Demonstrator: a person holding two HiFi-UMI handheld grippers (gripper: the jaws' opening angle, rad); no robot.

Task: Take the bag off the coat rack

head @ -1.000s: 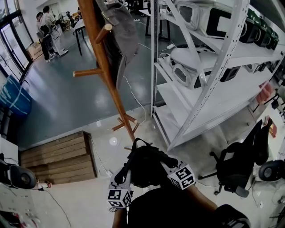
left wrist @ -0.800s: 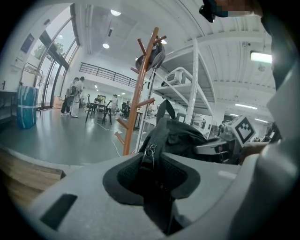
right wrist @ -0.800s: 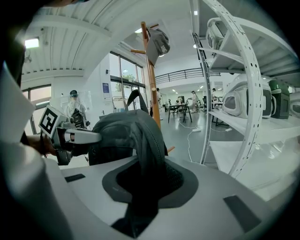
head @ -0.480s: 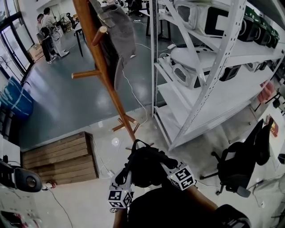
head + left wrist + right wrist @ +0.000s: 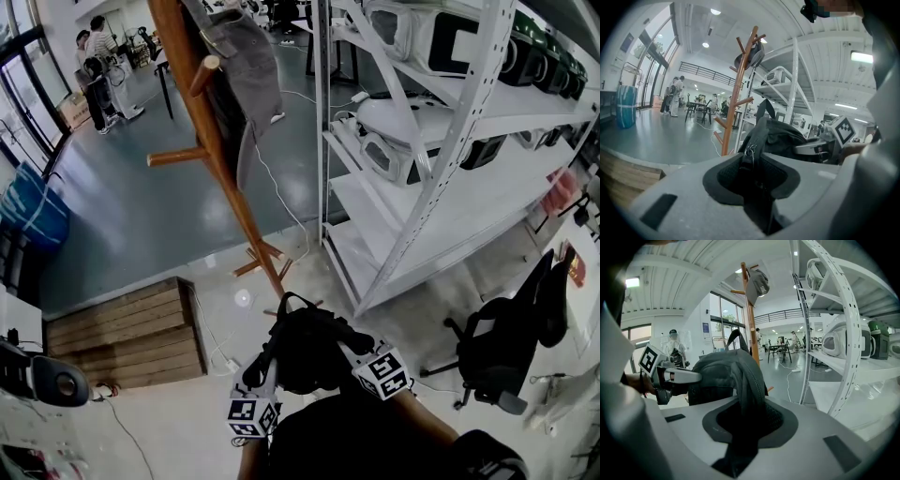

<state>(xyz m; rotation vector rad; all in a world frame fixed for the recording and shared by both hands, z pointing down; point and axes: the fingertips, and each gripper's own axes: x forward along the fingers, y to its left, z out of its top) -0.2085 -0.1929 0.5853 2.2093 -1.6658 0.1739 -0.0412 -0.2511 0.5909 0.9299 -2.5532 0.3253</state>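
Note:
The black bag (image 5: 305, 352) hangs free of the wooden coat rack (image 5: 217, 150), held low in front of me between both grippers. My left gripper (image 5: 262, 380) is shut on a black strap with a zipper pull (image 5: 751, 151). The right gripper (image 5: 361, 354) is shut on a thick padded strap (image 5: 746, 390) on the bag's other side. In the left gripper view the bag's body (image 5: 785, 138) bulges past the jaws, with the right gripper (image 5: 820, 147) beyond it. The coat rack (image 5: 750, 319) stands behind, a grey cap (image 5: 758, 284) still on a top peg.
White metal shelving (image 5: 450, 159) with white machines fills the right. A black office chair (image 5: 502, 347) stands at lower right. A wooden pallet (image 5: 127, 333) lies at left, a white cable (image 5: 277, 192) runs past the rack's foot, and people (image 5: 98, 66) stand far back.
Both grippers and the bag hold the same place. Only the head view has shifted a little, so the rack sits slightly further left.

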